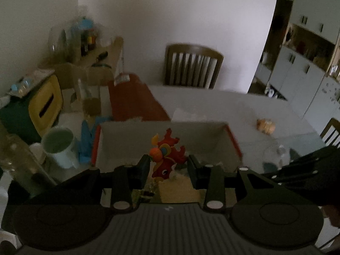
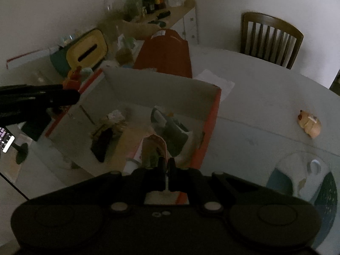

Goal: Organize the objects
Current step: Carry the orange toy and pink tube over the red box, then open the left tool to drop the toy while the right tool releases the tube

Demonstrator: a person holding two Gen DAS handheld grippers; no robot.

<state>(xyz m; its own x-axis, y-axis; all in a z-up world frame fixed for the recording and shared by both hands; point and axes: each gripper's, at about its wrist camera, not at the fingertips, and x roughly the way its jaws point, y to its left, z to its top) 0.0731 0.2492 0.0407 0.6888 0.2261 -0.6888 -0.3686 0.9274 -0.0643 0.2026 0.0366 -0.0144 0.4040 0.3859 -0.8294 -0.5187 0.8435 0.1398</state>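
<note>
My left gripper (image 1: 167,165) hangs wide around the red dragon toy (image 1: 166,157) above the box (image 1: 231,140), while my right gripper (image 2: 166,165) pinches the box's near wall.

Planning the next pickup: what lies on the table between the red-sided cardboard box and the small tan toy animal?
Nothing: in the right wrist view, bare grey table separates the box and the toy.

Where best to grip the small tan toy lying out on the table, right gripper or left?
Probably the right gripper, once free; its side is nearer. The tan toy lies low on bare table, well clear of the box. Come from above and close across its narrower width, mid-body; it looks rounded, so the ends would likely slip. Detail is blurred.
</note>
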